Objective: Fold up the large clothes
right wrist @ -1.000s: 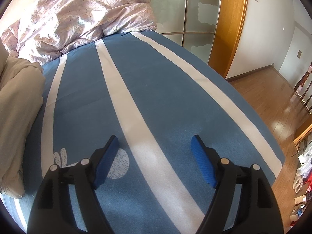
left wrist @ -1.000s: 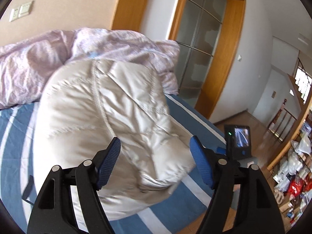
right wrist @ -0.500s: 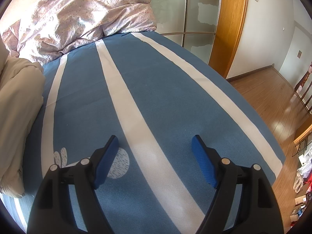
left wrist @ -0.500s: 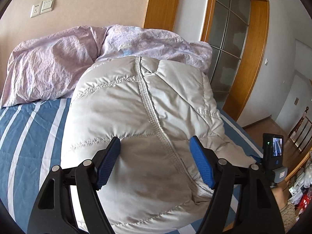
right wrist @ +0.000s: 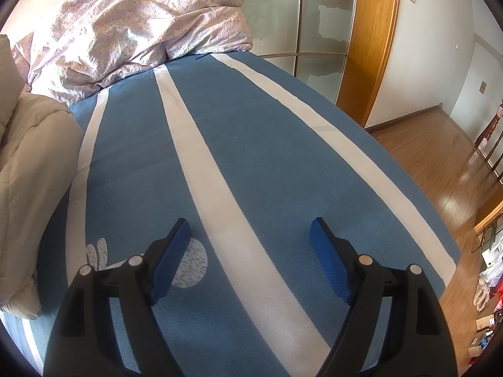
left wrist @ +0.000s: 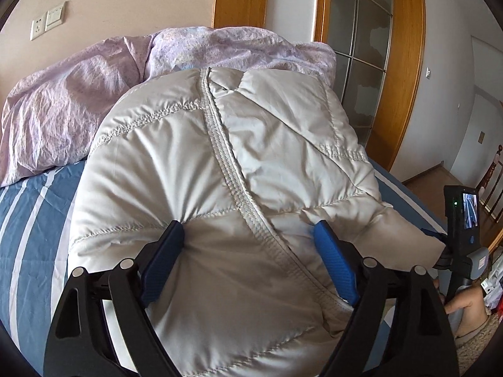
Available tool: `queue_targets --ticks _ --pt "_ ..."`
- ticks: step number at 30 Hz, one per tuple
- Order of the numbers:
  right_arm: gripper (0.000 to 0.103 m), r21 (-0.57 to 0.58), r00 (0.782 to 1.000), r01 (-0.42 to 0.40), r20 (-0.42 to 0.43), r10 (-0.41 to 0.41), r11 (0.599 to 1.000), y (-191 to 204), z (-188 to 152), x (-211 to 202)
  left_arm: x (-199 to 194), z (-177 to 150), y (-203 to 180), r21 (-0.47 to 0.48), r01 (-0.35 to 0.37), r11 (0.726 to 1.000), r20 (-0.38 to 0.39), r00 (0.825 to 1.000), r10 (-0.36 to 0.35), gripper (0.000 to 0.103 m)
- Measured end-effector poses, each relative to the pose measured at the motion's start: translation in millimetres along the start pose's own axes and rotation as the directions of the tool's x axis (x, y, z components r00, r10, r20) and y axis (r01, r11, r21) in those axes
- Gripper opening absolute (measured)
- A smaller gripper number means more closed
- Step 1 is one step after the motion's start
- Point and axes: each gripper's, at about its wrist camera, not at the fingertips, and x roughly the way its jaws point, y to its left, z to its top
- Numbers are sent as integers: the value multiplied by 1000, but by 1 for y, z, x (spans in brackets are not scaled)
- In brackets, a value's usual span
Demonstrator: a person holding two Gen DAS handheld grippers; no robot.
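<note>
The bed (right wrist: pixel 251 144) has a blue sheet with white stripes running from the foot to the head. A big puffy grey jacket (left wrist: pixel 226 188) lies on the bed, near its left side. A crumpled pink blanket (right wrist: pixel 141 22) is piled at the head end, and the jacket's far end reaches up to it. The right side of the bed is bare sheet.

Quilted jacket (left wrist: pixel 239 188): pale grey cloth with a faint sheen, puffy, stitched in raised seams. Duvet (left wrist: pixel 78 106): lilac cloth, matt, heavily creased. Bed sheet (right wrist: pixel 251 144): blue-and-white striped cloth, smooth, matt. Fingers (right wrist: pixel 330 264): blue textured pads on black matt plastic arms with metal rivets. Floor (right wrist: pixel 440 163): glossy wood. Door frame (left wrist: pixel 405 62): smooth varnished wood around frosted glass.
</note>
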Motion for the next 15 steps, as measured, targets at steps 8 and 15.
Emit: queue_targets --ticks 8,15 --pt "81 1 1000 0 0 0 1000 0 -1 0 18 -3 -7 10 19 1000 -23 1000 -19 89" --pt "74 34 998 -64 5 64 997 2 9 -14 31 -9 -16 43 9 999 -23 1000 -8 94"
